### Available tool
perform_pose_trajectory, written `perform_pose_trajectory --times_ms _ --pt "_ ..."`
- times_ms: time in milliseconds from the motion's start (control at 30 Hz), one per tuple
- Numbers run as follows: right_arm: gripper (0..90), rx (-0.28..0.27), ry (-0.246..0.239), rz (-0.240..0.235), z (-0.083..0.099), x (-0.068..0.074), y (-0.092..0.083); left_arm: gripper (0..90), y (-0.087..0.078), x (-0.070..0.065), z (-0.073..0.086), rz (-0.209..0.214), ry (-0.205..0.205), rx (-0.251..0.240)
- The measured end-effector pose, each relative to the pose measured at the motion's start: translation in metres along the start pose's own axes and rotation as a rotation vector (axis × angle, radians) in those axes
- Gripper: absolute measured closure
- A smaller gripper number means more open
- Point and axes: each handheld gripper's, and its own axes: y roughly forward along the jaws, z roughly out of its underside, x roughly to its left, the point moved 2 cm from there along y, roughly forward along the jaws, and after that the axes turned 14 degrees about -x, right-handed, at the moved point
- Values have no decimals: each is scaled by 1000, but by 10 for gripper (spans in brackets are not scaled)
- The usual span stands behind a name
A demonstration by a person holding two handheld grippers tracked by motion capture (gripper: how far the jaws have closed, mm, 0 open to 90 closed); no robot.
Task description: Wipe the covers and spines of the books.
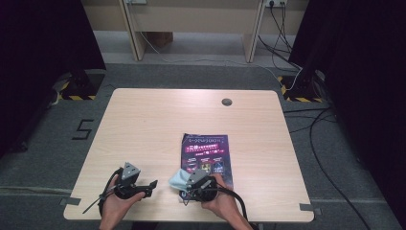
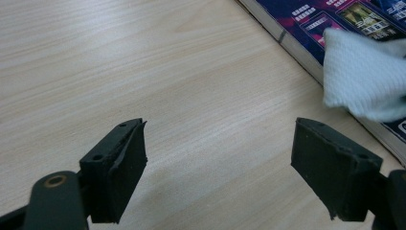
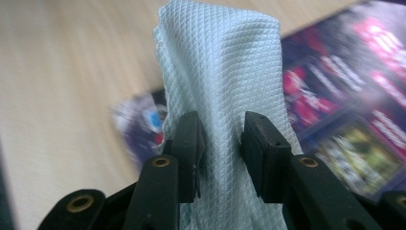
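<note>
High view: I hold the right hand-held gripper [image 1: 187, 188] low at the near edge of the pale wood-grain worktop [image 1: 158, 124], over the near left corner of the flat purple-and-black printed book [image 1: 210, 155]. Its jaws pinch a bunched pale blue waffle-weave cloth [image 1: 179, 178], which lies against that corner. I judge the work in hand to be wiping the book's glossy cover, so the cloth is gathered into a wad that gives a firm pad rather than a loose flap.

Right gripper view: the two black jaws stand narrow, pressed into the cloth [image 3: 220, 91] from either side; the fabric rises beyond them in a folded column, the blurred cover [image 3: 349, 110] behind it.

Left gripper view: my left hand-held gripper [image 2: 218, 153] stands wide and holds nothing, with bare worktop [image 2: 143, 62] between its jaws. It points toward the book's edge [image 2: 292, 43] and the cloth [image 2: 364, 76], near them but apart. In the high view it rests [image 1: 148, 186] to the left of the book, probably kept clear so the wiping stroke is unobstructed, yet close enough to steady the book should it slide.
</note>
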Motion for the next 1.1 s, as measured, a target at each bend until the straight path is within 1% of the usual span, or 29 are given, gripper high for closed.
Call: perform_pose_trajectory --times_ms 133,167,233,300,333,367,500,533,567,600,700,867,967,1000,1067,1100 --pt "681 8 56 55 10 -22 -7 190 0 -1 0 2 3 1" --pt "682 10 69 69 12 -25 -8 190 0 0 0 0 1 0" --pt "687 3 80 70 14 -27 -9 190 1 0 0 -1 1 0" --pt "692 12 55 82 12 -23 -9 193 1 0 0 0 4 1" --pt "692 16 41 78 10 -20 -8 193 1 0 0 0 3 0" --pt "693 11 41 62 8 -16 -6 193 1 0 0 0 3 1" --pt "694 -5 1 11 -1 4 1 193 1 -1 0 1 3 1" --pt "696 -4 -2 2 -3 9 2 193 1 -1 0 2 2 1" --pt "697 -9 -19 -7 -5 14 4 193 1 -1 0 2 2 1" --pt "697 -8 -21 -16 -6 18 4 193 1 -1 0 1 2 1" --pt "698 -19 -34 -40 -9 27 6 193 1 0 0 -2 4 4" --pt "697 -22 -46 -62 -12 34 7 193 1 0 0 -4 5 7" --pt "695 -26 -48 -68 -11 33 7 193 1 0 1 0 9 11" --pt "694 -28 -39 -69 -11 33 7 193 1 0 1 0 10 12" --pt "688 -25 -34 -65 -11 31 7 193 1 -1 1 1 11 13" --pt "687 -23 -32 -56 -10 30 7 193 1 -1 1 1 13 13"
